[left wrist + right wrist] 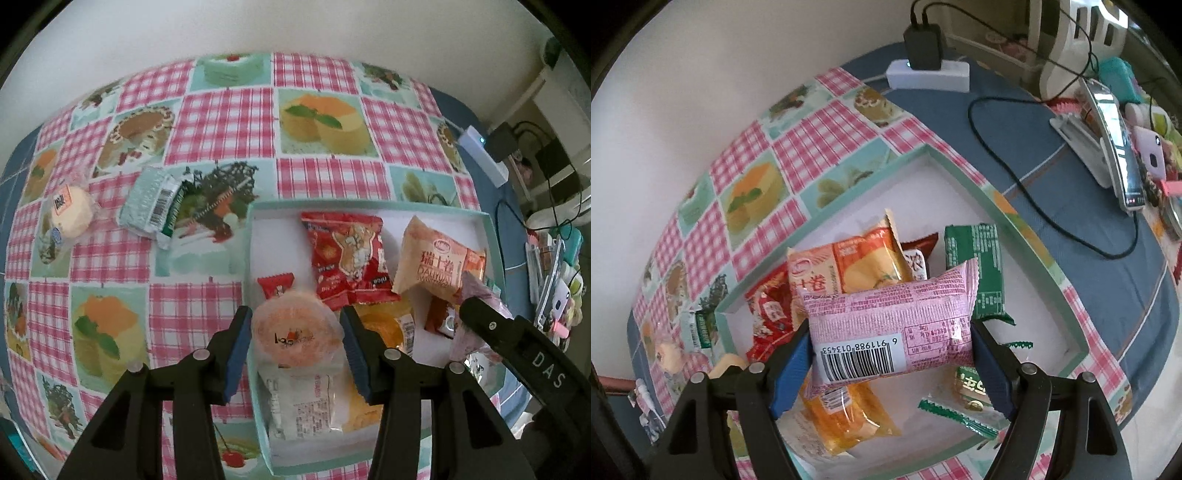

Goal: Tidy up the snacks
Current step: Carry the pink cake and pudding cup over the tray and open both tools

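Right claw (890, 354) pinches pink pack (890, 325) by its ends, long axis crosswise, above box (964, 173). Left claw (297, 332) grips round cake (295, 334) over box's near-left part. Both need only lowering.

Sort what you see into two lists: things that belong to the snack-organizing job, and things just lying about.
Job: box; pink packet in right gripper; round orange cake between left gripper fingers; green wafer; pale bun.

Lying about: power strip; charger; phone.
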Motion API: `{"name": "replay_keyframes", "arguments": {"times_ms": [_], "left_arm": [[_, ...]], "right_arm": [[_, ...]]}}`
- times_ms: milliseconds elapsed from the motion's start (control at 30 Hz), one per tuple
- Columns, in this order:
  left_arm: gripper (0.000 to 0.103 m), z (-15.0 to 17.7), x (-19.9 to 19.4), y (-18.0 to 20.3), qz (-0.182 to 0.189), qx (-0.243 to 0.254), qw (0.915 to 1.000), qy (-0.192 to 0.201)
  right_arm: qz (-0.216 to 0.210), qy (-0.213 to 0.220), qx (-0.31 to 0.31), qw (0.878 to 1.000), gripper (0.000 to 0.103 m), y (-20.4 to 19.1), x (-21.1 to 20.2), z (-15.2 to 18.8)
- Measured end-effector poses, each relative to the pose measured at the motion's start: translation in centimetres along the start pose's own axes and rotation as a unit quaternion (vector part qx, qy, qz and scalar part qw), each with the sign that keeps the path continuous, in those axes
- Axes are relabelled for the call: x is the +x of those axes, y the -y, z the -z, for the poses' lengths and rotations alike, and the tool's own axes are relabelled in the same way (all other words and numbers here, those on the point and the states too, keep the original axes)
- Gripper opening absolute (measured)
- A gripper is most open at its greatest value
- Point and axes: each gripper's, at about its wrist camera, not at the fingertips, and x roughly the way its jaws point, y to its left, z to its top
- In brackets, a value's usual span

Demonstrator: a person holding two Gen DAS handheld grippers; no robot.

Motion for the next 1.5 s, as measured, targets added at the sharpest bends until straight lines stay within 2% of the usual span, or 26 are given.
{"name": "replay_keyframes", "arguments": {"times_ms": [67, 133, 267, 367, 600, 667, 700, 933, 1033, 1233, 1500], "left_arm": [[0.051, 0.1, 0.1, 0.0, -0.002, -0.002, 1.0, -0.002], [0.062, 0.1, 0.0, -0.2, -0.002, -0.004, 1.0, -0.001], [0.063, 0.1, -0.1, -0.5, -0.005, -0.01, 0.9999, 0.0], [0.071, 0.0, -0.1, -1.1, -0.019, -0.021, 0.9996, 0.0], [0.071, -0.1, 0.1, -2.8, -0.034, -0.051, 0.9981, -0.002], [0.078, -0.1, 0.2, -3.2, -0.038, -0.058, 0.9976, -0.003], [0.086, -0.1, 0.2, -3.4, -0.04, -0.061, 0.9973, -0.003], [0.088, -0.2, 0.4, -4.8, -0.055, -0.085, 0.9948, -0.005], [0.092, -0.2, 0.6, -5.5, -0.061, -0.099, 0.9932, -0.008], [0.092, -0.1, 0.7, -6.9, -0.066, -0.126, 0.9897, -0.009], [0.092, 0.0, 0.4, -10.3, -0.081, -0.164, 0.9831, -0.007]], "right_arm": [[0.002, -0.005, 0.001, 1.0, 0.084, 0.0, 0.2, 0.1], [0.003, -0.008, 0.0, 1.0, 0.084, -0.1, 0.3, 0.1], [0.006, -0.017, -0.002, 1.0, 0.085, -0.3, 0.7, 0.4], [0.009, -0.025, -0.001, 1.0, 0.086, -0.3, 1.1, 0.5], [0.006, -0.04, 0.002, 0.999, 0.087, -0.3, 2.0, 0.8], [0.008, -0.041, -0.001, 0.999, 0.088, -0.4, 2.0, 0.9], [0.009, -0.042, -0.001, 0.999, 0.09, -0.4, 2.1, 0.9], [0.009, -0.045, -0.005, 0.999, 0.096, -0.7, 2.4, 1.1], [0.008, -0.042, -0.007, 0.999, 0.103, -0.9, 2.3, 1.2], [0.008, -0.036, -0.003, 0.999, 0.103, -1.0, 2.4, 0.9], [0.037, 0.001, -0.025, 0.999, 0.103, -2.1, 0.6, 0.5]]}}
